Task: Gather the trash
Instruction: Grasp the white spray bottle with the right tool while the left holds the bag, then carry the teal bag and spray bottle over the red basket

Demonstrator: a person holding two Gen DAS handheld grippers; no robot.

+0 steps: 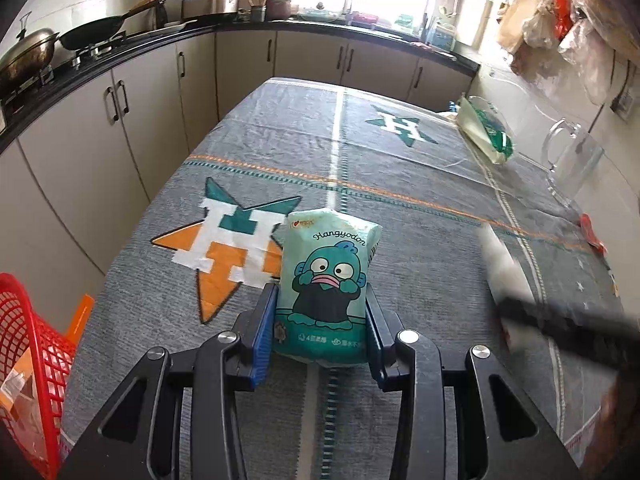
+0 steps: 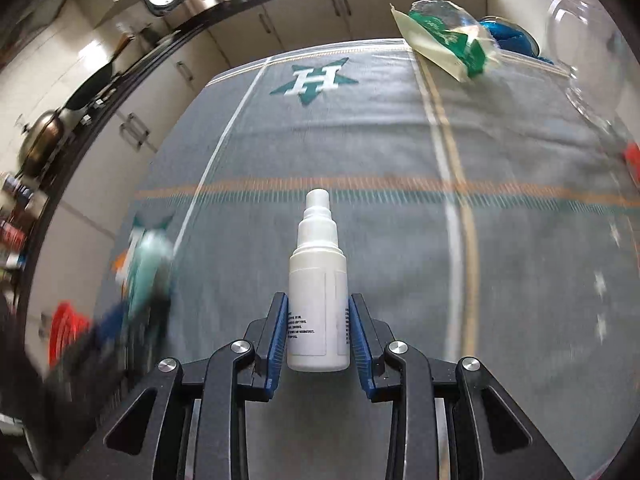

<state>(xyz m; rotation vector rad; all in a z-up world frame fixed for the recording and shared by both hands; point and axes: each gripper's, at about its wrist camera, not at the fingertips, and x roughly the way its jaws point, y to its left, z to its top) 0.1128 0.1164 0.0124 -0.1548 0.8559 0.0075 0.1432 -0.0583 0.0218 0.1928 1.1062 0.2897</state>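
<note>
Between the left gripper's [image 1: 322, 334] blue fingers [image 1: 262, 340], a teal Hangyodon tissue pack [image 1: 326, 280] stands clamped above the grey tabletop [image 1: 400, 168]. In the right wrist view, the right gripper's [image 2: 318, 336] fingers [image 2: 278, 336] grasp a white spray bottle [image 2: 318, 296], nozzle pointing away from them.

Glass pitcher [image 1: 572, 160] on star-patterned tablecloth [image 1: 400, 168]; wok [image 1: 92, 32] behind.

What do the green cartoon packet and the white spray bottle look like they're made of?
The tissue packet looks like thin, soft plastic film: glossy, wrinkled, printed, dented between the pads. The spray bottle looks like rigid opaque plastic, smooth and semi-matte, with a stuck-on label; what's inside can't be seen.
</note>
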